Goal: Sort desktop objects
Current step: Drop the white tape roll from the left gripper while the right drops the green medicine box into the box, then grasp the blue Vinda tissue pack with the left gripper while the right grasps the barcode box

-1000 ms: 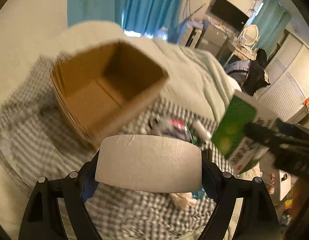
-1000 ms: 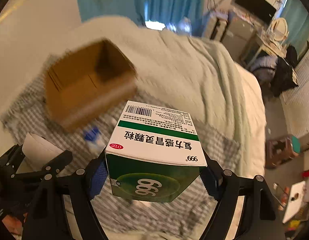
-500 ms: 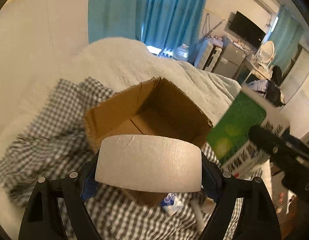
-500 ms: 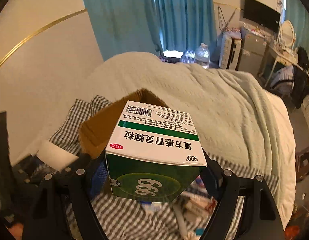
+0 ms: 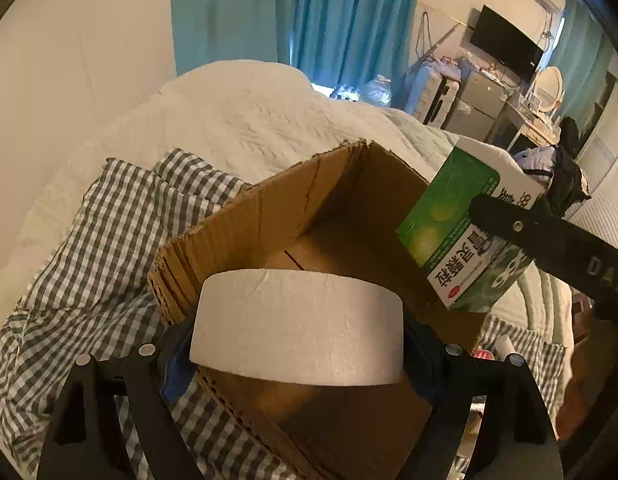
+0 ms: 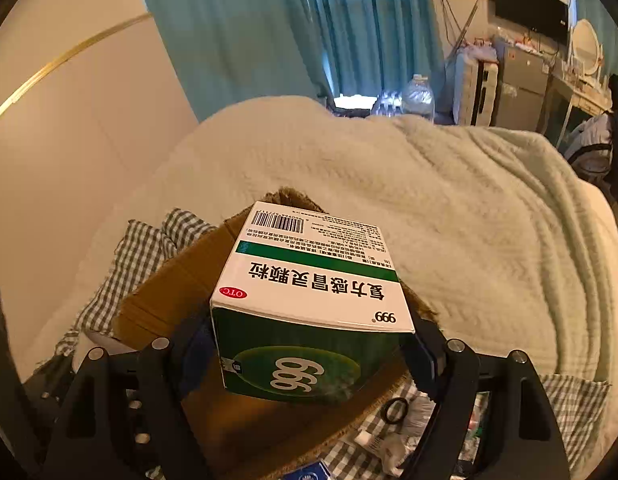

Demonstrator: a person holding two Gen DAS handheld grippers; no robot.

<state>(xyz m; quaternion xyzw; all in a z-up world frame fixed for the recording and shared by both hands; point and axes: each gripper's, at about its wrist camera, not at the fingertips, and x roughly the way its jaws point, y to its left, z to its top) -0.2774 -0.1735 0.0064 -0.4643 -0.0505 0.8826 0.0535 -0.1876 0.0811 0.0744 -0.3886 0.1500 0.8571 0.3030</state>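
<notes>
Both jaws are loaded: your left gripper [image 5: 297,364] clamps the paper roll [image 5: 297,332], and your right gripper [image 6: 309,356], jaws easing apart, carries the medicine box [image 6: 313,304] over the cardboard box [image 5: 337,220] at twelve o'clock, ready for dropping in.

Cardboard box [image 5: 309,216] on checked cloth [image 5: 109,232]; paper roll [image 5: 297,320], medicine carton [image 6: 309,304] above it.

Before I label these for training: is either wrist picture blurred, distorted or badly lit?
Left wrist view: sharp, strong fisheye bending at the edges, black corners; the cardboard box interior is shadowed behind the white roll. Right wrist view: sharp on the green medicine box, same bending; bright spot under the curtains.
</notes>
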